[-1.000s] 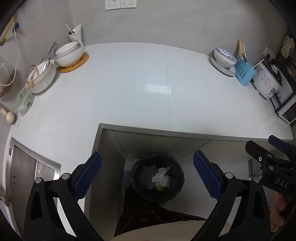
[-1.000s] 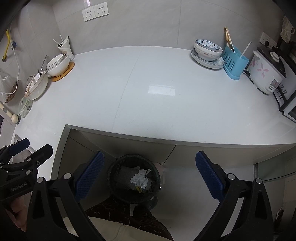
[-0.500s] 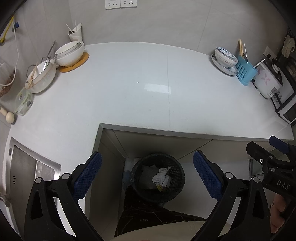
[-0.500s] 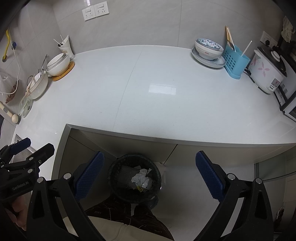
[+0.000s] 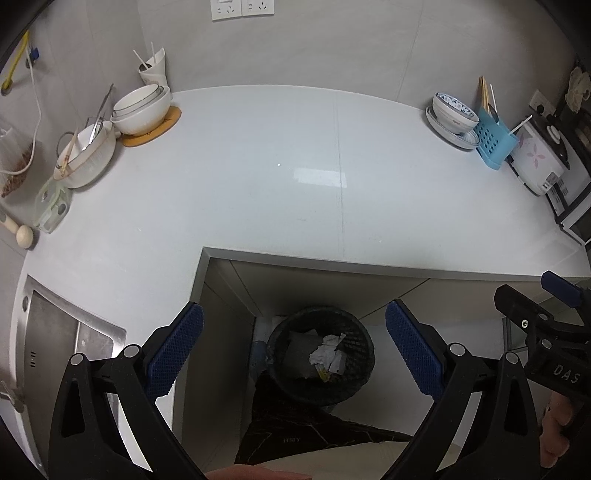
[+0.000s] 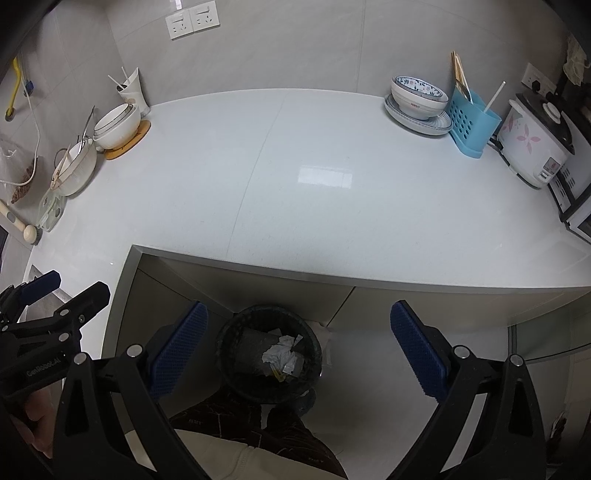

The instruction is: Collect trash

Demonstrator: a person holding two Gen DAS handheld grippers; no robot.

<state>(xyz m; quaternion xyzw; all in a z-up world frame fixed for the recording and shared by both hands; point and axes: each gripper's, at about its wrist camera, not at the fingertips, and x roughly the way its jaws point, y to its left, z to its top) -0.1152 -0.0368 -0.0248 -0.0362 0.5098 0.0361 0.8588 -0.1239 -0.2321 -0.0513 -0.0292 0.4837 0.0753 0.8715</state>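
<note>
Black mesh bin point(image 5: 320, 354) on floor below desk point(image 5: 258, 177) edge, crumpled paper trash point(image 5: 327, 356) inside. Left gripper point(image 5: 293, 350) and right gripper point(image 6: 299, 350) above it, fingers point(image 5: 173, 350) wide, holding nothing.

Broad bare middle of the countertop point(image 6: 332, 192), stacked bowls point(image 6: 118, 127) left, blue caddy point(image 6: 472, 125) and rice cooker point(image 6: 535, 147) right.

A home kitchen: a white L-shaped desk point(image 6: 332, 206) carries stacked bowls point(image 6: 117, 125), a blue utensil caddy point(image 6: 472, 125) and a flowered rice cooker point(image 6: 532, 147), with a steel sink point(image 5: 66, 332) at its left end and wall sockets point(image 6: 192, 23) on grey tiles.
</note>
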